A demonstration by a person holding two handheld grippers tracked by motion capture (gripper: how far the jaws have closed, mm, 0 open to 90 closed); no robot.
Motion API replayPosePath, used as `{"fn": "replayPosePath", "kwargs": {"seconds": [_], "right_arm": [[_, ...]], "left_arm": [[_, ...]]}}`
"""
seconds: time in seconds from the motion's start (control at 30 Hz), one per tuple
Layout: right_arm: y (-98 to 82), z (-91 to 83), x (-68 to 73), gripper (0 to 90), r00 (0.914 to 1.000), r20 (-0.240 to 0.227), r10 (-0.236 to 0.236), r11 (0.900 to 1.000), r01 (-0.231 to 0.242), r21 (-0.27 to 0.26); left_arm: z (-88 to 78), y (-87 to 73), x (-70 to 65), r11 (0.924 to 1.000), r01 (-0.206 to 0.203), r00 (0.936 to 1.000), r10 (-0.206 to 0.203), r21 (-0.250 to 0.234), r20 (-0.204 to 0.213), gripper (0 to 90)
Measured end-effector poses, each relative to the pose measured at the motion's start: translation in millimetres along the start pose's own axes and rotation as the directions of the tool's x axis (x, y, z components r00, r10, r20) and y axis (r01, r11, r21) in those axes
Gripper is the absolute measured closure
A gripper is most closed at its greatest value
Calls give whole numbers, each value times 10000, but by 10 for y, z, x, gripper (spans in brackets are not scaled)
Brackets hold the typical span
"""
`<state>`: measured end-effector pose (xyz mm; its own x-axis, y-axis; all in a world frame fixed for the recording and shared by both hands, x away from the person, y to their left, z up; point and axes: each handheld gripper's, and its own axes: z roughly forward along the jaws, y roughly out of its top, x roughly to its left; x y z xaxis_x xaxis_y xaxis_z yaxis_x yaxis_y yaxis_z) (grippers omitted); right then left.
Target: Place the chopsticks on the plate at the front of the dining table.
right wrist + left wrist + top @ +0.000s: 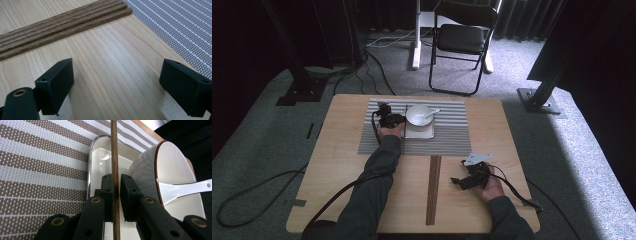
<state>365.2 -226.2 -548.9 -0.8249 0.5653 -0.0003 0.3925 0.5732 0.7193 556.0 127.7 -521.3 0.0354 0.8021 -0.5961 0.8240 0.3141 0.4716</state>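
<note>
Up on the striped placemat [452, 137], the left gripper [116, 195] has its jaws nipped together on a thin wooden stick [115, 157], right beside the white tray [96, 165] that holds the bowl [172, 167] with its white spoon [185, 187]. That stick looks light and stiff, but it's skinny and smooth, so my guess is it'll want to roll or pivot in the pads; grabbing near the middle like this seems the safest spot. Careful near the bowl too, since ceramic like that probably chips easily. Pose-wise, the left forearm is stretched forward across the table [337, 165] with the gripper pointing down at the mat. The right gripper [116, 82] sits low over bare wood, jaws wide apart and holding nothing, just beside the bundle of wooden sticks [62, 27].
</note>
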Motion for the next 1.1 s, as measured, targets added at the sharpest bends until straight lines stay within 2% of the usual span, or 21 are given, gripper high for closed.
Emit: {"fn": "replayPosePath", "kwargs": {"seconds": [0.2,0.43,0.9,1.1], "right_arm": [[0,0,0,116,10000,-1,-1,10000,1,1],[0,0,0,116,10000,1,-5,10000,5,2],[0,0,0,116,10000,0,-1,10000,1,1],[0,0,0,116,10000,0,1,10000,-1,2]], "left_arm": [[-13,5,1,10000,-1,10000,1,-63,-3,799],[-51,-6,-14,9993,-369,9992,367,-110,-153,758],[-181,-3,-18,9969,-757,9971,756,-229,-44,675],[-259,-32,8,9962,-800,9967,803,-334,70,641]]}}
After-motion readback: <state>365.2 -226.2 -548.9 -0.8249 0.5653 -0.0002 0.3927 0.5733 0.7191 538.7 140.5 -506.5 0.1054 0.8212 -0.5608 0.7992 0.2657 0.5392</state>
